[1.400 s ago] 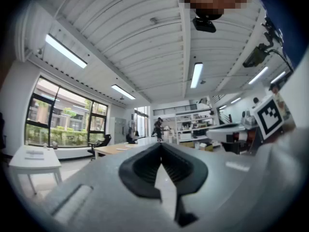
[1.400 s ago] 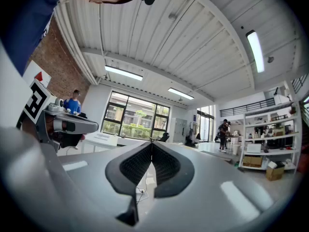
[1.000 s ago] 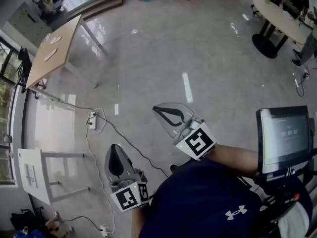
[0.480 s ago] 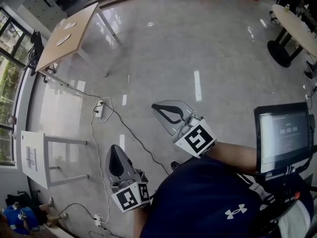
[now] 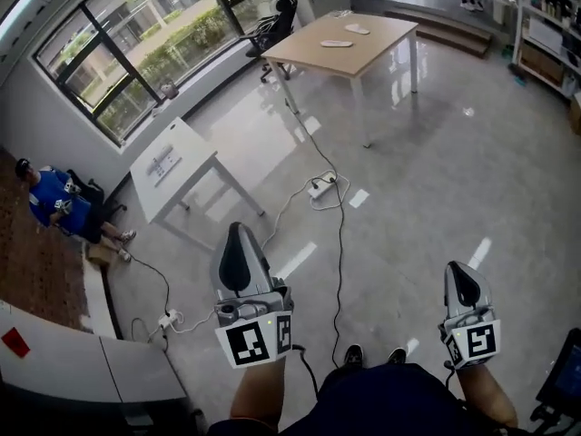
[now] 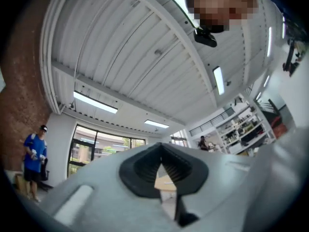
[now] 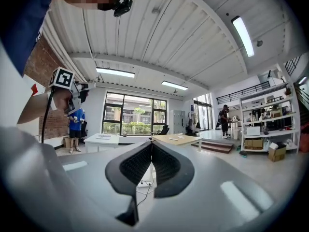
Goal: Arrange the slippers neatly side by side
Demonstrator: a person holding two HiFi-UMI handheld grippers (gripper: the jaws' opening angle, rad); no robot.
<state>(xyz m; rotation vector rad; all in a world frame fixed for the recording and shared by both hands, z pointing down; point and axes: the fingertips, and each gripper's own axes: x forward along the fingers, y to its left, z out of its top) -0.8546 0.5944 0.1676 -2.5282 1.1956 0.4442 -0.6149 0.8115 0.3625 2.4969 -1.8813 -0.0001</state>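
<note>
Slippers (image 5: 337, 43) on far table (image 5: 381, 42), cable (image 5: 340, 234) between; left gripper (image 5: 238, 234), right gripper (image 5: 459, 272) fingers closed, empty.

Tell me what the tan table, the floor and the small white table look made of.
Tan table: wood or wood-look laminate top, even light brown, low sheen.
Floor: pale grey and glossy, mirroring window light and table legs; polished tile or coated concrete, I can't tell which.
Small white table: flat matte white, probably laminate or painted board.

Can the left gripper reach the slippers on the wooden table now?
Probably not. The shut, empty left gripper is by the person, while the two pale slippers lie on the light wooden table far across the floor.
</note>
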